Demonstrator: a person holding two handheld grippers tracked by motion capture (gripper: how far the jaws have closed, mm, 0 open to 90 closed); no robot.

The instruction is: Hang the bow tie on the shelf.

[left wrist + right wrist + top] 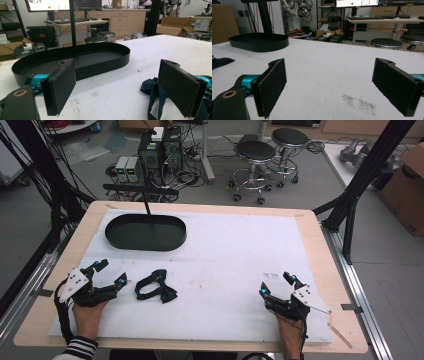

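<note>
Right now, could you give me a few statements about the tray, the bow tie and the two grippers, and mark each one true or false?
1. The black oval tray has nothing lying in it. True.
2. The dark bow tie lies inside the tray. False: it lies on the white mat, nearer the person than the tray.
3. The left gripper is open. True.
4. The right gripper is shut on the bow tie. False: its jaws stand wide apart over bare mat, and the bow tie lies over by the left gripper.
5. A thin black post rises from the tray. True.
</note>
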